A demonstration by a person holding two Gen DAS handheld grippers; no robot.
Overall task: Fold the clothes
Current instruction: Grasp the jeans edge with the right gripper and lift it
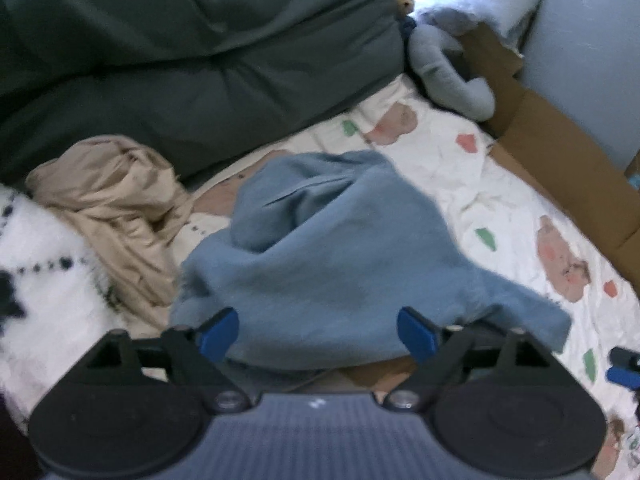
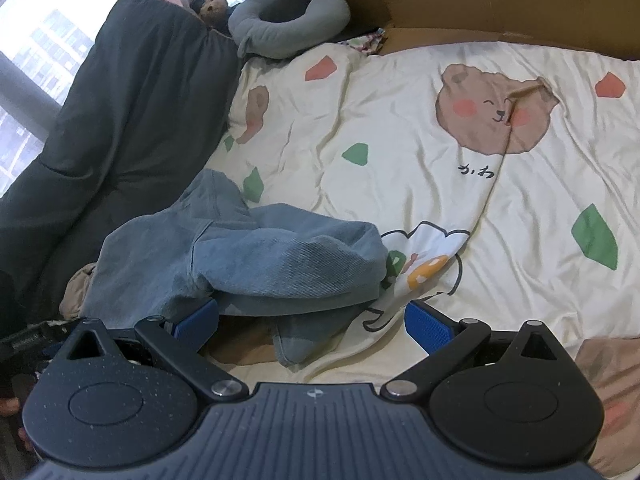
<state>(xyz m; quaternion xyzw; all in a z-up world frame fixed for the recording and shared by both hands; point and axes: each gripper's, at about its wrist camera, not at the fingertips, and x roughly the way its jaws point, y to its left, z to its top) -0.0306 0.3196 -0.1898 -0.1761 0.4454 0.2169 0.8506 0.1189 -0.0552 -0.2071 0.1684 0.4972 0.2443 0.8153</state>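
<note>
The left gripper (image 1: 318, 334) has its jaws spread wide; the blue garment (image 1: 320, 248) lies crumpled just beyond and between the blue pads (image 1: 218, 334), and no pad presses on it. The right gripper (image 2: 314, 320) is likewise spread, its left-hand pad touching or just below the near hem of the same blue garment (image 2: 256, 256), with nothing pinched. The blue garment serves as landmark: it rests in a heap on the printed bedsheet (image 2: 420, 184). Beside the garment, on its left in the left wrist view, lies a bunched beige garment (image 1: 116, 208), and nearer than that a white fabric with dark markings (image 1: 36, 256). Behind the garment runs a dark grey duvet (image 1: 192, 60). Farther off, past the garment's far right, a grey-blue curved pillow (image 2: 288, 24) sits against a cardboard box (image 1: 560, 152); the contents of the box cannot be made out in either view. The left wrist view alone shows the white marked fabric and the full beige heap; only a small edge of the beige garment (image 2: 74, 288) appears in the right wrist view. The right wrist view alone shows the bear print (image 2: 492, 108) on the sheet, a small plush toy (image 2: 210, 6) beside the pillow, and a window (image 2: 44, 36) behind the duvet.
</note>
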